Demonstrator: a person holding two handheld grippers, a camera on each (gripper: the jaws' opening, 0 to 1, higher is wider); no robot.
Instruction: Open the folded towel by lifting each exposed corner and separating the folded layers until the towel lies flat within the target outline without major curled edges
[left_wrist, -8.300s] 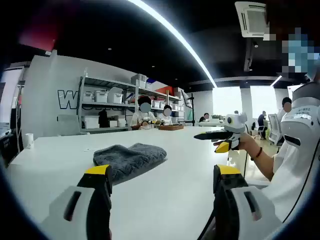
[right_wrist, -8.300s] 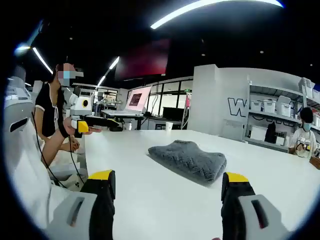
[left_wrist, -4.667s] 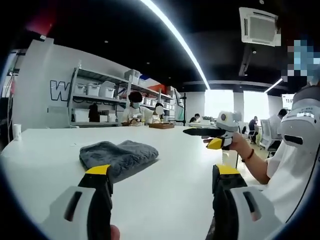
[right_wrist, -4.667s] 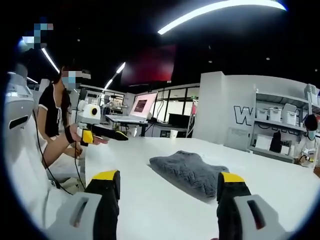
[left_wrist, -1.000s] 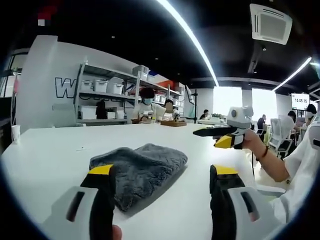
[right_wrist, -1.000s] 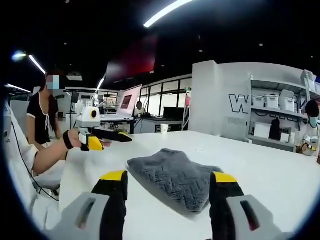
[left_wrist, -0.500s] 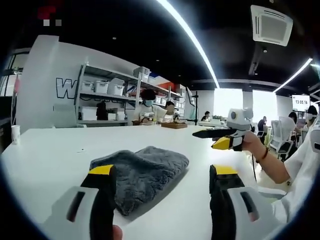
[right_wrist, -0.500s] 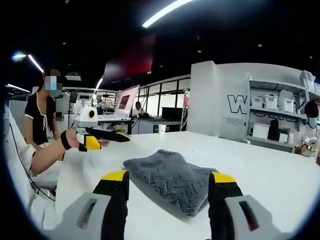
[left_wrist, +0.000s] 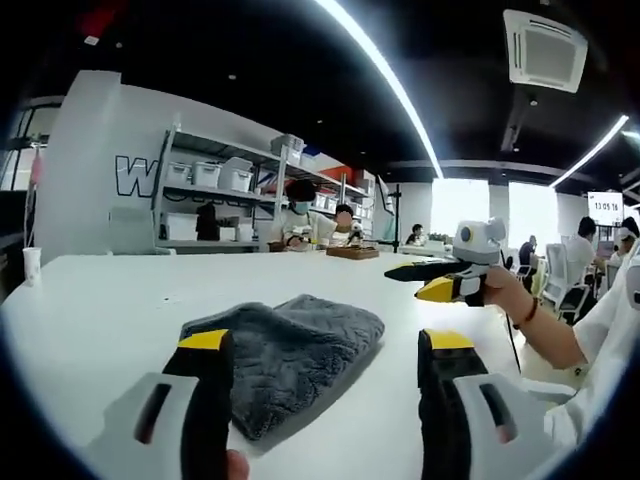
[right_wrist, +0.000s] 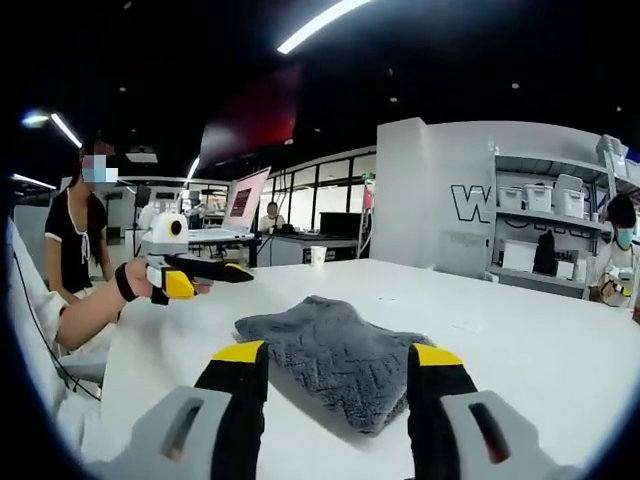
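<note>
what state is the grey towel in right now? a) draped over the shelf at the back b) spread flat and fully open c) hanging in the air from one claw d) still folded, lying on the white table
d: the grey plush towel lies folded in layers on the white table, with both the right claw and the left claw open and not gripping it.

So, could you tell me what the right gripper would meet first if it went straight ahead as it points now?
Most likely the folded grey towel: it lies on the white table directly ahead of the open right gripper, though the gap between them is hard to judge.
</note>
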